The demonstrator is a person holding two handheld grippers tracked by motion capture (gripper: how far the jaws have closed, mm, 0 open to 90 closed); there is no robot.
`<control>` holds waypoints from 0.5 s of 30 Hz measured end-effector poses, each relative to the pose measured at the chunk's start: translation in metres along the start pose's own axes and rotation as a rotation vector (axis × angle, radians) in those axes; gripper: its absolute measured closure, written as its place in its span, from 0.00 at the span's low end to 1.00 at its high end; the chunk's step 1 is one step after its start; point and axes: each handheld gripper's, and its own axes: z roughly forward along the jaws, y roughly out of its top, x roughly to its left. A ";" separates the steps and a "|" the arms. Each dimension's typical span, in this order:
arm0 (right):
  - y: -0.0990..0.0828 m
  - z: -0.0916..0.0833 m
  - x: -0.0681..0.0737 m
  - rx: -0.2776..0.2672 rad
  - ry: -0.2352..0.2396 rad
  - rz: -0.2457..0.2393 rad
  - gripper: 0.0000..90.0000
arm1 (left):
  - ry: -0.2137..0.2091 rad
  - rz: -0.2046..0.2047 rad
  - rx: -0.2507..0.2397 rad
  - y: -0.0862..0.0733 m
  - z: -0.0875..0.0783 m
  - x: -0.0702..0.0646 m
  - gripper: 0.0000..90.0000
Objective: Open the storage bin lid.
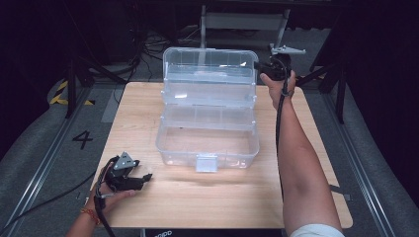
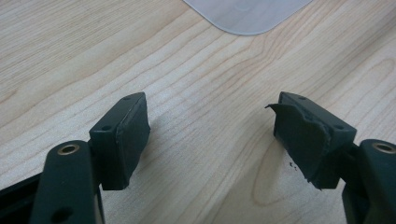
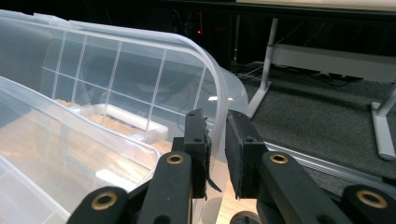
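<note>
A clear plastic box [image 1: 207, 145] stands in the middle of the wooden table [image 1: 207, 197] with its trays stepped up. Its lid [image 1: 210, 64] stands upright at the back. My right gripper [image 1: 264, 68] is at the lid's right edge. In the right gripper view the lid's curved rim [image 3: 212, 88] runs down between the jaws of the right gripper [image 3: 215, 140], which are shut on it. My left gripper [image 1: 146, 177] rests on the table at the front left. Its jaws stand open over bare wood [image 2: 187, 70], and nothing lies between them at the left gripper [image 2: 210, 126].
The box's front latch [image 1: 206, 163] hangs over the table, and its rounded tab [image 2: 243, 14] lies just ahead of the left jaws. A painted 4 [image 1: 82, 139] marks the floor at the left. White desk legs [image 3: 266, 70] stand beyond the table.
</note>
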 end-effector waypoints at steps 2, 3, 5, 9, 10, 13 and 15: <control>-0.002 0.003 0.000 0.010 -0.020 -0.008 0.88 | 0.000 0.000 0.000 0.000 0.000 0.000 0.30; -0.002 0.004 -0.001 0.010 -0.028 -0.009 0.89 | 0.000 0.000 0.000 0.000 0.000 0.000 0.30; -0.003 0.005 -0.001 0.018 -0.030 -0.009 0.90 | -0.001 -0.005 0.003 0.000 0.000 0.000 0.30; -0.007 0.010 -0.002 0.041 -0.036 -0.027 0.96 | -0.003 0.004 0.007 0.000 -0.001 0.000 0.30; -0.007 0.011 -0.001 0.041 -0.039 -0.031 0.96 | -0.003 0.003 0.008 0.000 -0.001 0.000 0.30; -0.007 0.013 0.002 0.058 -0.047 -0.050 0.96 | -0.002 0.005 0.009 0.000 -0.001 0.000 0.30; -0.007 0.015 0.005 0.068 -0.053 -0.067 0.96 | 0.001 0.011 0.009 0.000 -0.001 0.000 0.30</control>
